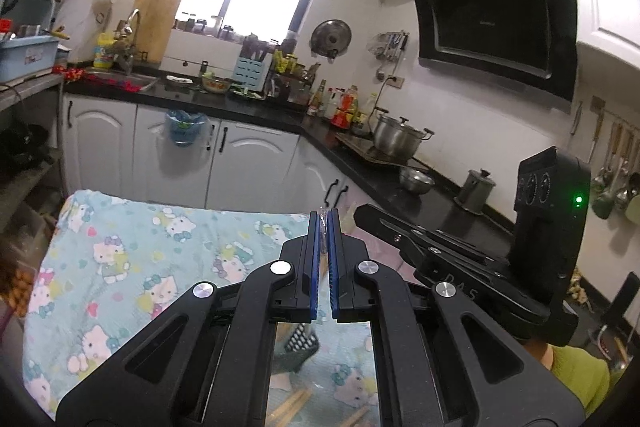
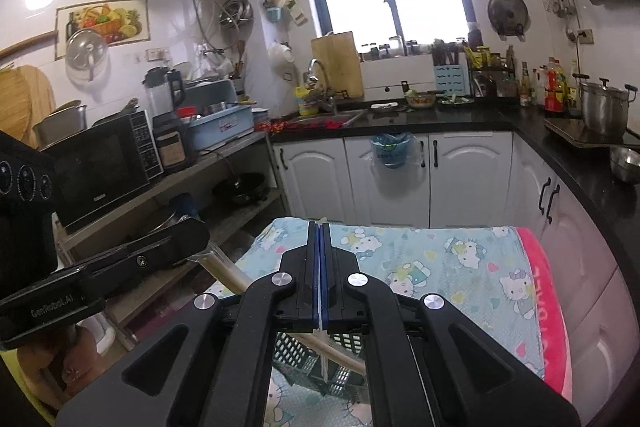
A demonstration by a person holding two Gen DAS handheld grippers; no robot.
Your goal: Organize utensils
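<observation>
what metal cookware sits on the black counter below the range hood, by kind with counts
lidded steel pot: 1
steel bowl: 1
small lidded metal canister: 1
total: 3
</observation>
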